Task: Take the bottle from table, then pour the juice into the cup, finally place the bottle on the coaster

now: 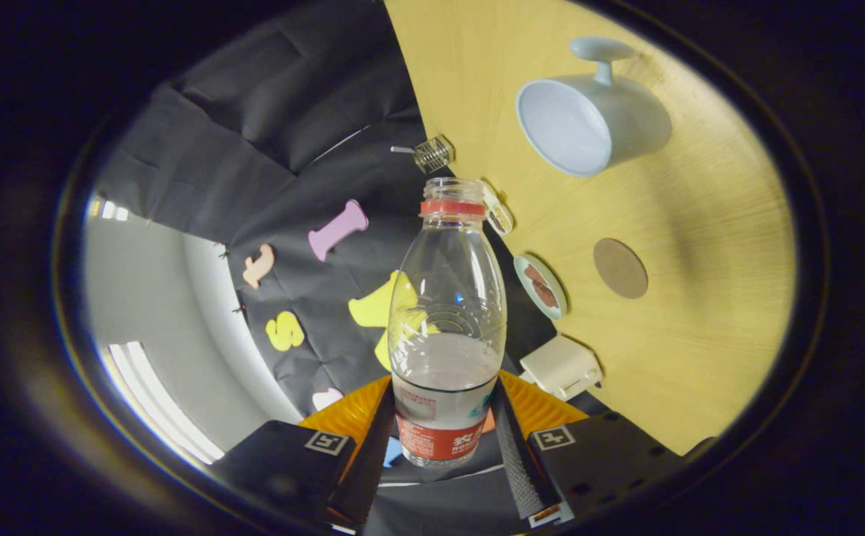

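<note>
My jaws were closed on the bottle (444, 350), both fingers (373, 439) pressing its labelled lower part. It was uncapped, holding clear liquid. I held the gripper (444, 447) rolled sideways; beyond the bottle, the cup (589, 119) and coaster (620, 268) sat on the worktop (700, 357).

I hold the bottle (446, 327) between my fingers (522, 461), both pressing on its label band (441, 428). The band carries white characters on red, too blurred for me to read. Each finger mount bears a small square black-and-white marker (327, 442); these are patterns, not text. Nothing else offers legible writing.
</note>
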